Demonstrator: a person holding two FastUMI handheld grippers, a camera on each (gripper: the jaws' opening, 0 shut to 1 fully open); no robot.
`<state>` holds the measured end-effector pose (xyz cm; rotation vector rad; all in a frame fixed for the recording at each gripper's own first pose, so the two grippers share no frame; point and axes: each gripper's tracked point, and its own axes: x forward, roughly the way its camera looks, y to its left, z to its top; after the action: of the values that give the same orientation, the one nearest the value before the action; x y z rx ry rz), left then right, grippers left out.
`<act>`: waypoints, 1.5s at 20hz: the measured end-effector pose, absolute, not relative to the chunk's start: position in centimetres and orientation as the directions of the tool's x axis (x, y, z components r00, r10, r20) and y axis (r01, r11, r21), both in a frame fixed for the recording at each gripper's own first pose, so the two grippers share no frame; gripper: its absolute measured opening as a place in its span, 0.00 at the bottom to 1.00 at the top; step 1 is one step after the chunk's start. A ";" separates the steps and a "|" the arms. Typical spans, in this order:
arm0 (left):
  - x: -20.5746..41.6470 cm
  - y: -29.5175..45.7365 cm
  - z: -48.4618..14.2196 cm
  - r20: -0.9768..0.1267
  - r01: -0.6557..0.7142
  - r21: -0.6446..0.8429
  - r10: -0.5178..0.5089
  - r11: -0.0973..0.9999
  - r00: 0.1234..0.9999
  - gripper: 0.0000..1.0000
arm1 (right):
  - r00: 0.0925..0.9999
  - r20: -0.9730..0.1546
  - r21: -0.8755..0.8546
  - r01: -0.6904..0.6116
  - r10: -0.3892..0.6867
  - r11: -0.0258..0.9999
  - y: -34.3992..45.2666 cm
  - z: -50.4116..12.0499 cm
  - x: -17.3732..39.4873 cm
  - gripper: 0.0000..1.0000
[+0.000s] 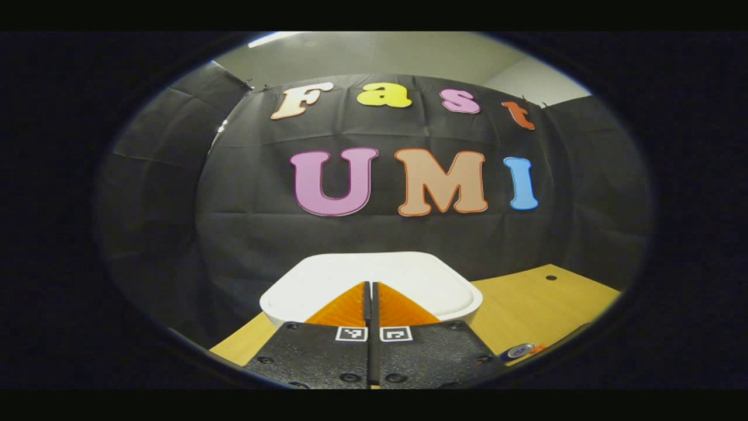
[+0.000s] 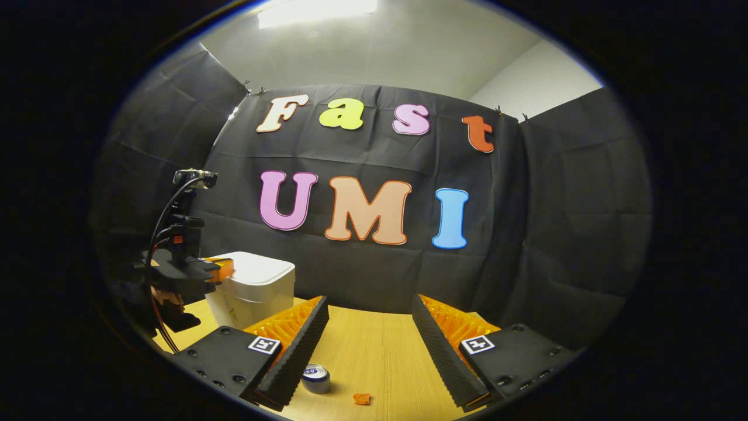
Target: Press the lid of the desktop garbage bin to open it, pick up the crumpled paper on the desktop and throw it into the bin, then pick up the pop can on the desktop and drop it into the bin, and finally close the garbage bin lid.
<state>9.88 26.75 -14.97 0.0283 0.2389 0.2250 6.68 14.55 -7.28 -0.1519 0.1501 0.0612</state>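
Two views, pretty different takes on the same desk:

Left gripper (image 1: pixel 371 285): bottom centre of the left gripper view, fingers clenched together with just a thin dark seam between them, nothing pinched in there. The tips sit over the front part of the bin lid; can't tell if they actually touch it.

Garbage bin (image 1: pixel 327 280): white, lid down, lower middle of the left gripper view, right behind the fingertips. From that angle you mostly get the flat top. The right gripper view (image 2: pixel 257 286) gives the side-on look at lower left, so you see the body as well as the lid, standing on the desk.

Right gripper (image 2: pixel 369 327): bottom of the right gripper view, fingers spread wide apart, nothing between them but bare desk (image 2: pixel 374 345).

Pop can (image 2: pixel 316 378): lower middle of the right gripper view, on the wooden desk just beside the left-hand finger. In the left gripper view only a sliver peeks in at lower right (image 1: pixel 518 351).

Crumpled paper (image 2: pixel 362 399): small orange scrap near the bottom edge of the right gripper view, just right of the can, apart from it.

Other view of the left gripper: the right gripper view catches it at far left (image 2: pixel 219 270), tips at the bin's lid, cables running up its back.
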 end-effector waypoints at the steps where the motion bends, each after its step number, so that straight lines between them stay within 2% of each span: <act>1: 10.0 26.5 -13.9 -0.205 -0.219 0.044 0.223 0.975 0.953 0.00 | 0.988 -0.143 -0.142 -0.072 0.051 0.987 14.2 -7.1 6.5 0.96; 3: 10.0 26.1 -11.9 -0.172 -0.226 0.060 0.233 0.972 0.957 0.00 | 0.988 -0.138 -0.124 -0.082 0.065 0.989 13.9 -7.0 6.5 0.96; 4: 9.8 26.0 -10.3 -0.130 -0.234 0.068 0.241 0.970 0.962 0.07 | 0.988 -0.139 -0.115 -0.086 0.070 0.990 13.7 -7.0 6.5 0.96; 8: 7.7 24.3 -4.8 -0.021 -0.235 0.098 0.238 0.967 0.971 0.73 | 0.984 -0.136 -0.070 -0.125 0.115 0.990 13.1 -6.7 6.6 0.96; 11: 5.4 22.8 -3.3 0.000 -0.245 0.101 0.246 0.964 0.969 0.77 | 0.977 -0.147 -0.060 -0.164 0.154 0.985 12.4 -7.5 6.9 0.96; 12: 4.5 22.0 -3.1 0.004 -0.244 0.100 0.245 0.965 0.969 0.88 | 0.973 -0.156 -0.055 -0.177 0.167 0.983 12.2 -8.0 7.0 0.96; 13: 3.5 21.2 -3.2 0.002 -0.241 0.100 0.242 0.965 0.970 0.94 | 0.969 -0.172 -0.048 -0.189 0.179 0.981 12.0 -8.8 7.3 0.96; 16: 0.0 18.1 -4.7 -0.033 -0.227 0.086 0.231 0.970 0.973 0.96 | 0.949 -0.242 -0.035 -0.219 0.204 0.975 11.1 -12.4 8.3 0.96; 17: -1.0 17.2 -5.2 -0.042 -0.224 0.073 0.228 0.972 0.973 0.96 | 0.939 -0.275 -0.035 -0.227 0.209 0.973 10.7 -14.1 8.6 1.00; 19: -2.9 15.5 -6.3 -0.065 -0.227 0.065 0.231 0.972 0.971 0.96 | 0.912 -0.351 -0.035 -0.239 0.212 0.970 10.2 -18.0 9.1 0.96; 24: -6.0 13.6 -9.2 -0.170 -0.249 0.044 0.253 0.967 0.952 0.99 | 0.789 -0.567 -0.014 -0.296 0.236 0.955 10.4 -29.1 9.0 0.97; 25: -6.5 13.5 -9.4 -0.184 -0.257 0.041 0.261 0.965 0.948 0.96 | 0.758 -0.606 -0.006 -0.305 0.239 0.952 10.6 -31.3 8.9 0.97; 28: -7.9 14.1 -10.3 -0.218 -0.290 0.071 0.299 0.954 0.929 0.99 | 0.697 -0.683 -0.013 -0.314 0.221 0.949 10.8 -36.3 9.5 0.89; 30: -8.5 14.7 -10.6 -0.236 -0.311 0.093 0.324 0.946 0.916 0.96 | 0.658 -0.727 -0.033 -0.319 0.197 0.947 10.5 -38.9 9.6 0.82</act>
<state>-8.55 14.67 -10.60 0.0542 0.2521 0.3266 9.58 10.52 -38.91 -0.1628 0.8011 0.2937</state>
